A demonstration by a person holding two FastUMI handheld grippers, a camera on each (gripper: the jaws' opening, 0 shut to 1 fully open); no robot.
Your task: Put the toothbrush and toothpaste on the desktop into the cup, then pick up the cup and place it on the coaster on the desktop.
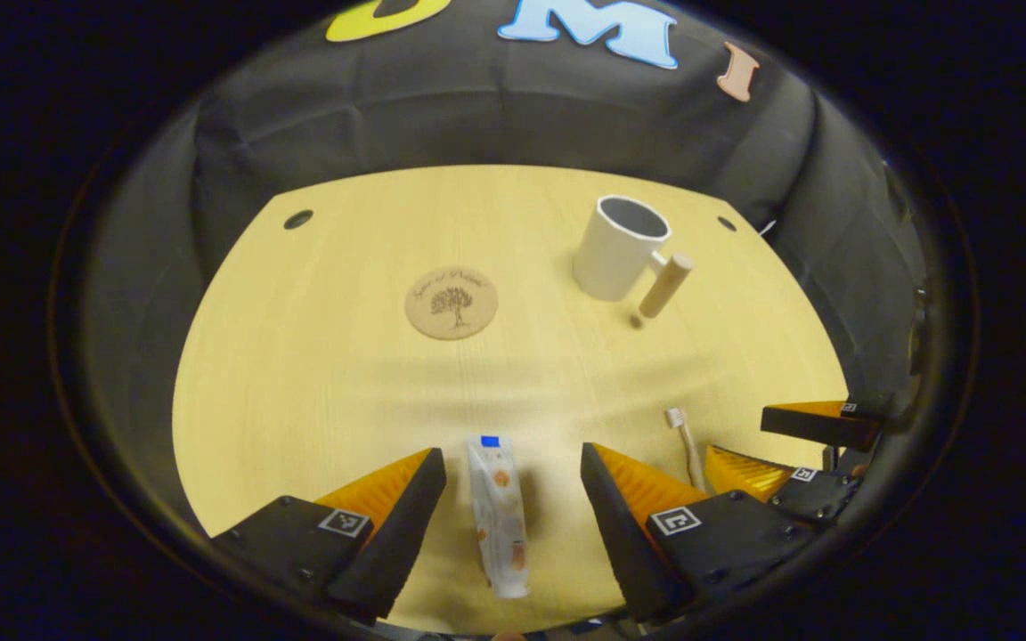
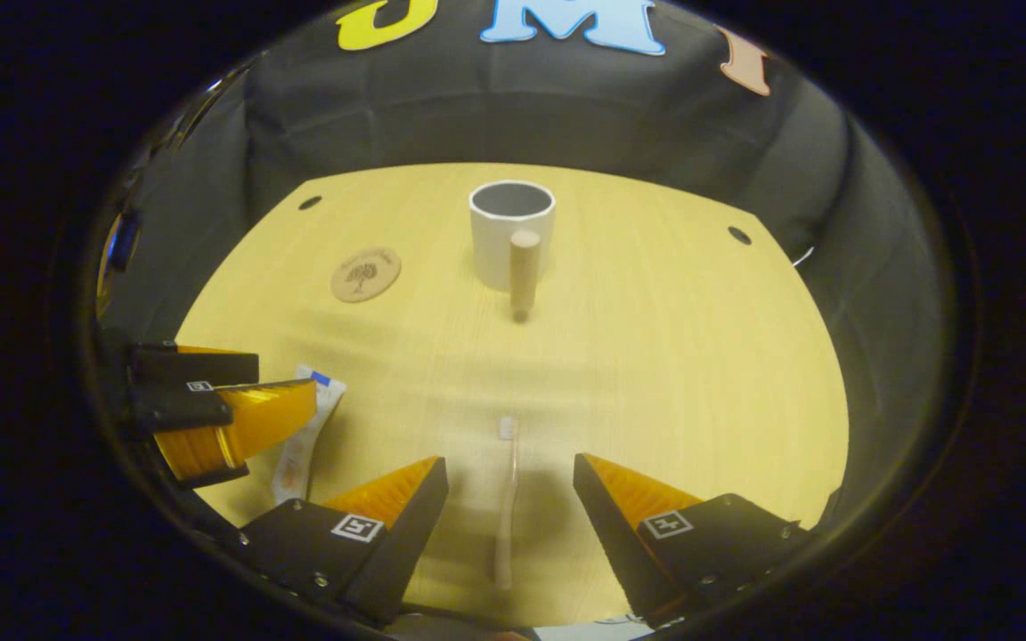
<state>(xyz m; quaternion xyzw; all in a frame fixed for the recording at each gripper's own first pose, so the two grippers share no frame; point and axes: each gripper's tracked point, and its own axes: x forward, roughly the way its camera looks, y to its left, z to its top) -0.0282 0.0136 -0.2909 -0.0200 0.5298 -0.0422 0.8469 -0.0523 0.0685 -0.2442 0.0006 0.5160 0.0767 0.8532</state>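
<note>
A white toothpaste tube (image 1: 499,515) with a blue end lies on the wooden desktop (image 1: 344,383), between the spread fingers of my open left gripper (image 1: 513,499). The toothbrush (image 2: 507,499) lies lengthwise between the fingers of my open right gripper (image 2: 510,503), bristle head pointing away. Neither gripper touches its object. Farther back stands a white cup (image 2: 511,230) with a wooden peg handle (image 2: 524,271); in the left gripper view the cup (image 1: 617,246) is at the right. A round cork coaster (image 1: 451,303) with a tree print lies left of the cup.
The other gripper (image 1: 798,454) shows at the right edge of the left gripper view, beside the toothbrush (image 1: 686,445). The left gripper (image 2: 228,414) appears at the left in the right gripper view, over the tube (image 2: 304,436). Black cloth walls surround the desktop.
</note>
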